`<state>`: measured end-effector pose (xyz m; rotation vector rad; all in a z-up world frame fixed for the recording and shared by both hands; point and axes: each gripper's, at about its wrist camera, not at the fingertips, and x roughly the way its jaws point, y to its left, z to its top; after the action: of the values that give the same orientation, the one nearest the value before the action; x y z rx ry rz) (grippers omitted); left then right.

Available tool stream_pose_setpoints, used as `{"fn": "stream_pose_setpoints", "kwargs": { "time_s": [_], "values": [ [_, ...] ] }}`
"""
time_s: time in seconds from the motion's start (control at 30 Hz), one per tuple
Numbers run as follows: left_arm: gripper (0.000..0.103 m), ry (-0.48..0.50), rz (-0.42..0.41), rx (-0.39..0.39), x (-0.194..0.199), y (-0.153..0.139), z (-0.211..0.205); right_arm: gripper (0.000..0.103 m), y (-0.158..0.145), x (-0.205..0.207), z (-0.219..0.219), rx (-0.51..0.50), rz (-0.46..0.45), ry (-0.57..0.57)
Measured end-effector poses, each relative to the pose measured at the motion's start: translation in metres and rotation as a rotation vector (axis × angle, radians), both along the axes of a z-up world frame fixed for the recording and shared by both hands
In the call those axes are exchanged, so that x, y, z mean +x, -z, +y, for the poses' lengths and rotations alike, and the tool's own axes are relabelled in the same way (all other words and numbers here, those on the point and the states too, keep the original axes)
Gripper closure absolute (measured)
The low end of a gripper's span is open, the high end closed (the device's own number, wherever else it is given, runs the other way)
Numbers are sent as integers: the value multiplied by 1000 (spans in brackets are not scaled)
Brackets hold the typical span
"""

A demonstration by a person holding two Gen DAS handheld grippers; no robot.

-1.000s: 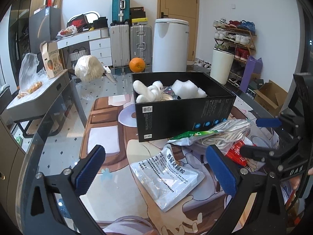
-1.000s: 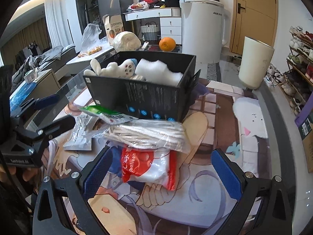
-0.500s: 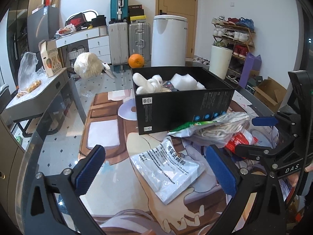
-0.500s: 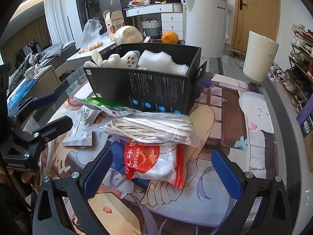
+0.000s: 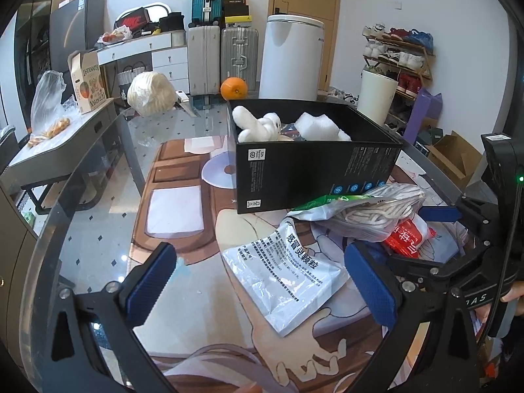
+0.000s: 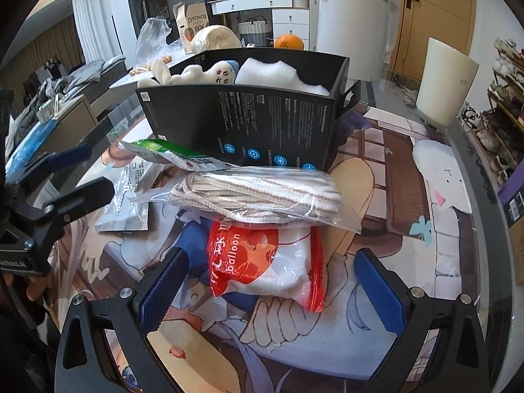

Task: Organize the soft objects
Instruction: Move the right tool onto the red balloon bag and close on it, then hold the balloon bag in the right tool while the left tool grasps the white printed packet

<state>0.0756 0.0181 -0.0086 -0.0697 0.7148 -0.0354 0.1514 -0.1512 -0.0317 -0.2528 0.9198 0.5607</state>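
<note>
Right gripper (image 6: 271, 285) jaws spread wide around red balloon packet (image 6: 265, 265), left gripper (image 5: 262, 281) likewise released above white sachet (image 5: 288, 275), black box (image 5: 314, 167) holding plush toy (image 5: 258, 126), possibly foam.

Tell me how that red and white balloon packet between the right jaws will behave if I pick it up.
The balloon packet looks like thin glossy film, so it will probably sag and may slip. It looks puffy, so likely light. The clear bag of cord overlaps its far edge, so that bag may drag or slide off as you lift.
</note>
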Motion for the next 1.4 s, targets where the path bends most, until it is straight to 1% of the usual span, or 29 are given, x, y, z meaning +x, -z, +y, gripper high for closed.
{"fn": "stream_pose_setpoints", "kwargs": {
  "time_s": [0.1,0.3,0.47,0.5,0.53,0.57,0.63,0.67,0.73,0.87,0.93,1.03,1.17,1.4],
  "values": [
    [0,3,-2,10,0,0,-2,1,1,0,2,-11,-4,3],
    [0,31,8,-5,1,1,-2,1,3,1,5,-26,1,21],
    [0,48,-1,17,-1,1,-8,1,2,2,6,-28,0,11],
    [0,48,-2,16,-2,1,-7,5,2,2,7,-30,-2,11],
    [0,48,-1,14,-1,1,-7,12,2,1,7,-30,-5,10],
    [0,47,-1,10,-1,1,-6,15,1,1,7,-29,-15,12],
    [0,47,2,4,-1,1,-5,26,0,0,6,-21,-30,14],
    [0,47,4,1,-1,1,-4,28,-1,-1,5,-18,-36,14],
    [0,48,6,-3,-1,1,-4,36,-2,-3,5,-13,-39,4],
    [0,51,9,-4,-1,1,-4,44,-4,-9,5,-23,-37,-39],
    [0,51,12,0,0,1,-5,49,-4,-12,4,-26,-39,-58],
    [0,54,14,5,0,1,-7,52,-5,-14,3,-30,-31,-77],
    [0,56,11,-3,0,1,-6,53,-9,-19,2,-21,-40,-96],
    [0,60,10,-8,0,2,-5,53,-33,-36,1,15,-94,-139]
  ]
}}
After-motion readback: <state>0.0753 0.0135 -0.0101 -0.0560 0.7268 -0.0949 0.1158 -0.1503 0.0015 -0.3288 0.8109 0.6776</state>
